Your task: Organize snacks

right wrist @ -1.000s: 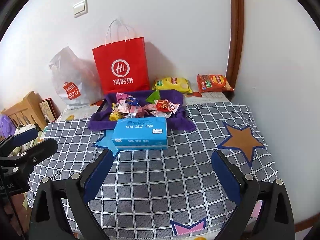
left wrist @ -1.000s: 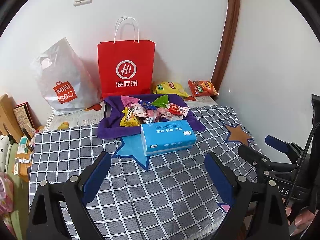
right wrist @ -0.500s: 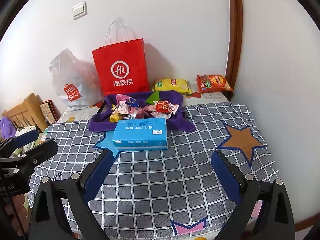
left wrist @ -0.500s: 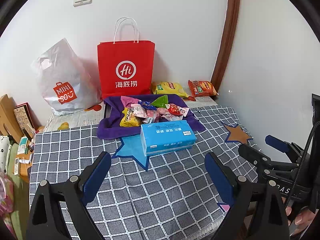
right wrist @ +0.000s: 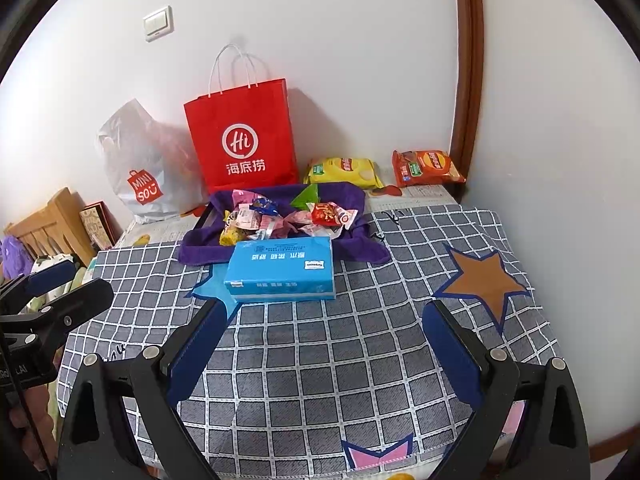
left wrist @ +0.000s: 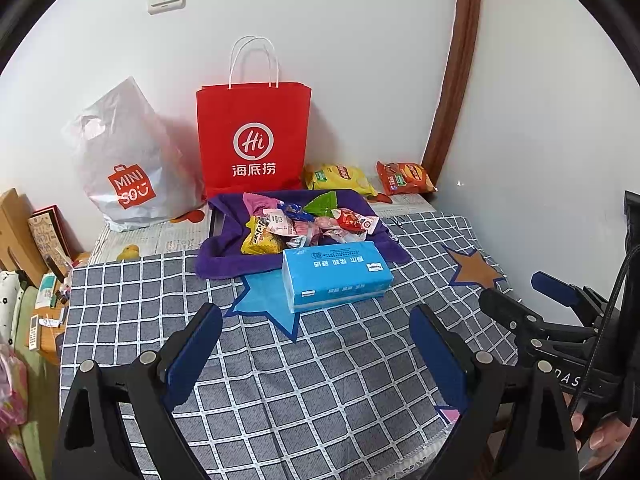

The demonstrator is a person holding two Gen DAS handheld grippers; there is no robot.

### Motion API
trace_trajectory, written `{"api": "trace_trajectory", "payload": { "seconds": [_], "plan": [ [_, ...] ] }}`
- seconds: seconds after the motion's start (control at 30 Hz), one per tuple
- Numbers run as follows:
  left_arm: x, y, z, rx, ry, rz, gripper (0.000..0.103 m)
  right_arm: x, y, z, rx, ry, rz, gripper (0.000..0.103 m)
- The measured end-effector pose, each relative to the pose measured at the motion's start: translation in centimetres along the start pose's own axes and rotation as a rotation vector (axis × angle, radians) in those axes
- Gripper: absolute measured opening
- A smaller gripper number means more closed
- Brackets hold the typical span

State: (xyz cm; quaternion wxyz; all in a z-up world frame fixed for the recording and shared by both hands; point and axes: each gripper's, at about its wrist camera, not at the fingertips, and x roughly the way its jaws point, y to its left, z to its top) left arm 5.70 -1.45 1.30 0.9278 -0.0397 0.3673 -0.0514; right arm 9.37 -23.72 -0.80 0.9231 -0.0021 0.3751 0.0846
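Purple cloth (left wrist: 224, 258) at far middle of bench (left wrist: 280, 380) held mixed snacks (left wrist: 304, 224); blue tissue pack (left wrist: 336, 276) lay just near of it. Left gripper (left wrist: 316, 354) and right gripper (right wrist: 324, 350) hovered, jaws spread, gripping nothing.

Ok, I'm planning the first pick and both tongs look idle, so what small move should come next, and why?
Probably ease the right tongs forward over the blue rectangular tissue pack toward the pile of small wrapped snacks on the purple cloth. Both tongs hang open and empty above the grey checked tablecloth, short of the pile; the left tongs are no closer.
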Motion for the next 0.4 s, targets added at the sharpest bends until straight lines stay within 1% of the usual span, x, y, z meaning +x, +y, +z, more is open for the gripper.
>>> {"api": "trace_trajectory", "payload": {
  "seconds": [0.4],
  "plan": [
    [-0.21,0.05,0.27,-0.001,-0.003,0.006,0.094,-0.45,0.16,0.07,-0.005,-0.01,0.006,0.098]
  ]
}}
